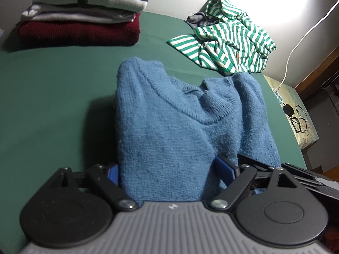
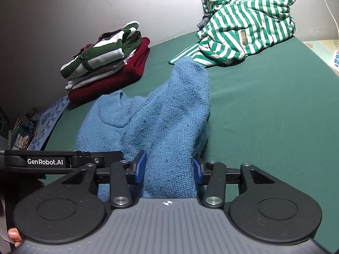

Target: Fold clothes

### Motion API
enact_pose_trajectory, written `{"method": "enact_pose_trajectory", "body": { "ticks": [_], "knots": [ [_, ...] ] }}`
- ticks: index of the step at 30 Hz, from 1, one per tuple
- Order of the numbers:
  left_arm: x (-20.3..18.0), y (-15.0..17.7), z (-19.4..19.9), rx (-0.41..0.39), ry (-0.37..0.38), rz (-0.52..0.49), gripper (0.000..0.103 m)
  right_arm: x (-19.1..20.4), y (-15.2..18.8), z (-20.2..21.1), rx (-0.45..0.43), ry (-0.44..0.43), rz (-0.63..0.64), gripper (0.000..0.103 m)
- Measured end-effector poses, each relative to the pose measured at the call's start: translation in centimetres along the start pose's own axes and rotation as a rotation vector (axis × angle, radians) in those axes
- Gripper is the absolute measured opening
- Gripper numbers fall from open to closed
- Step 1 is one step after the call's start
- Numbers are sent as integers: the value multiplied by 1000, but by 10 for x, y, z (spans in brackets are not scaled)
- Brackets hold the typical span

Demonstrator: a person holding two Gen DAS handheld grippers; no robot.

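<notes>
A blue knitted sweater (image 1: 169, 127), coarse in weave with a ribbed round collar, lies folded on a smooth dark-green bed sheet (image 1: 53, 105), its near edge gathered up into both tools. In the left wrist view, the left tool (image 1: 169, 173) has its blue pads at either side of a thick fold of the knit, the wool filling the gap between them; the jaws stand wide and appear to pinch the sweater. In the right wrist view, the right tool (image 2: 169, 167) pinches a bunched ridge of the same sweater between its blue pads, the fabric rising toward 12 o'clock. The left tool's black body with white lettering shows at 9 o'clock in that view. At 11 o'clock from the sweater stands a neat stack of folded clothes (image 1: 84, 12): a dark red knit at the bottom, pale garments above, a green-and-white striped piece on top. At 1 o'clock a crumpled green-and-white striped shirt (image 1: 228, 38) lies heaped against the pale wall (image 2: 84, 4).
</notes>
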State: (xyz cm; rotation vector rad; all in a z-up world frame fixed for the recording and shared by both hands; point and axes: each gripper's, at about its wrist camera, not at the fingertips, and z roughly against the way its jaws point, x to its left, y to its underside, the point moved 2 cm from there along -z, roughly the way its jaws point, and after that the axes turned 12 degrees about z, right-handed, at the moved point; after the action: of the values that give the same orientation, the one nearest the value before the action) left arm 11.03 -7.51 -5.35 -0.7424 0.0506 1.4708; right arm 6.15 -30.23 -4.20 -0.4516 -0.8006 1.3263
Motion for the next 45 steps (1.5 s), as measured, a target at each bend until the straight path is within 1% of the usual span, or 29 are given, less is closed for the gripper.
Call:
{"method": "enact_pose_trajectory", "body": {
  "ticks": [5, 8, 10, 11, 13, 14, 16, 18, 21, 22, 23, 24, 26, 27, 30, 32, 33, 34, 35, 36, 37, 38, 41, 45],
  "knots": [
    [14, -4, 3, 10, 62, 44, 78, 0, 0, 3, -10, -4, 4, 40],
    [25, -7, 3, 30, 115, 79, 79, -4, 0, 1, -4, -12, -18, 43],
    [31, -9, 2, 42, 143, 99, 80, -7, 1, 0, 0, -19, -36, 50],
    [34, -9, 1, 48, 155, 110, 82, -7, 2, 0, 0, -17, -35, 52],
    [38, -10, -1, 54, 161, 118, 85, -7, 2, -1, -1, -11, -31, 60],
    [40, -11, -2, 55, 162, 120, 89, -7, 2, -2, 0, -10, -29, 61],
    [43, -12, -4, 51, 160, 117, 92, -8, 1, -5, 1, -9, -22, 67],
    [45, -13, -6, 40, 165, 106, 93, -10, 0, -8, 3, -18, -24, 71],
    [48, -18, -9, 18, 185, 100, 93, -17, 2, -15, 6, -52, -69, 78],
    [48, -18, -10, 16, 197, 98, 94, -20, 3, -17, 8, -66, -89, 80],
    [46, -18, -12, 22, 206, 94, 98, -22, 3, -19, 8, -79, -107, 80],
    [42, -17, -13, 22, 196, 81, 98, -22, 4, -19, 6, -86, -112, 79],
    [32, -13, -15, 12, 168, 43, 99, -19, 3, -18, 2, -103, -94, 71],
    [28, -11, -16, 6, 160, 31, 99, -18, 2, -17, 2, -110, -86, 65],
    [30, -10, -16, -10, 170, 60, 94, -16, 1, -14, -4, -124, -65, 55],
    [33, -10, -12, -19, 184, 83, 84, -15, 0, -12, -15, -125, -59, 51],
    [33, -10, -10, -25, 189, 89, 81, -14, 0, -11, -23, -123, -56, 47],
    [33, -10, -7, -33, 188, 89, 74, -14, 0, -9, -33, -121, -54, 44],
    [32, -10, -5, -41, 187, 88, 69, -13, 0, -8, -44, -117, -50, 43],
    [31, -10, -3, -48, 185, 88, 66, -11, -1, -6, -56, -113, -44, 42],
    [30, -10, -1, -53, 179, 88, 61, -9, 0, -4, -65, -107, -35, 42],
    [28, -9, 0, -59, 173, 88, 58, -8, -1, -3, -68, -100, -27, 41],
    [25, -7, 5, -78, 156, 78, 51, -6, -2, 0, -84, -95, -12, 40],
    [23, -5, 14, -96, 145, 86, 48, -3, -3, 8, -124, -115, 4, 40]
  ]
}}
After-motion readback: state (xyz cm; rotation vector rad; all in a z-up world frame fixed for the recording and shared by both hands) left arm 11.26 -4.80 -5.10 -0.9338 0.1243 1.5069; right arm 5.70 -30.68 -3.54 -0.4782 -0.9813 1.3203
